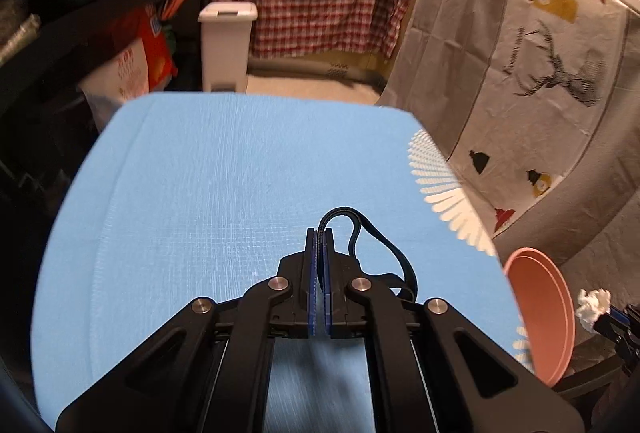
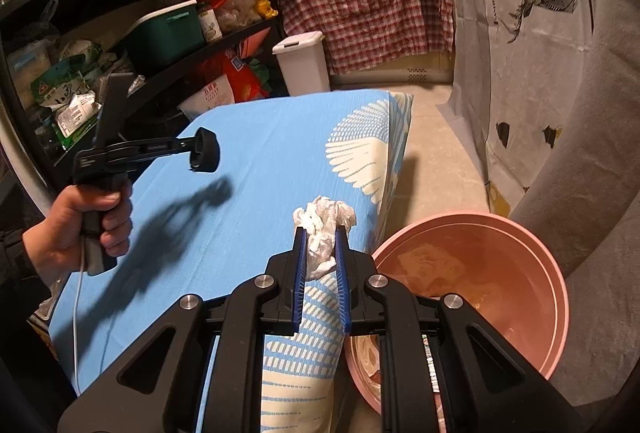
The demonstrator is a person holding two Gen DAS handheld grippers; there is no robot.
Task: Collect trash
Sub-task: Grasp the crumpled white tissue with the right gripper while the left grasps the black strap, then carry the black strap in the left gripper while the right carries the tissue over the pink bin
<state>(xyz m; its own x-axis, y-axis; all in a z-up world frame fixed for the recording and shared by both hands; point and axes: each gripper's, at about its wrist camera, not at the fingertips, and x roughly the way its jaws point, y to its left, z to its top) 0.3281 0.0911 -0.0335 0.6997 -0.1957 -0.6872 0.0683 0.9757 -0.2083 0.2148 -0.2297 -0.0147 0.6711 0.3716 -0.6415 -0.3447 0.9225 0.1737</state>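
Observation:
My right gripper (image 2: pixel 321 233) is shut on a crumpled white tissue (image 2: pixel 322 233) and holds it above the right edge of the blue table cover (image 2: pixel 248 169), just left of the pink basin (image 2: pixel 480 273). The tissue also shows at the far right of the left wrist view (image 1: pixel 592 307). My left gripper (image 1: pixel 321 233) is shut on a black cord loop (image 1: pixel 352 229) above the blue cover (image 1: pixel 200 193). In the right wrist view the left gripper (image 2: pixel 204 151) hovers over the cover's left side, held by a hand.
The pink basin (image 1: pixel 536 313) stands on the floor by the table's right edge. A white lidded bin (image 2: pixel 302 63) stands beyond the table's far end. Dark shelves (image 2: pixel 120 33) full of goods line the left. Cloth-draped furniture (image 2: pixel 540 53) is on the right.

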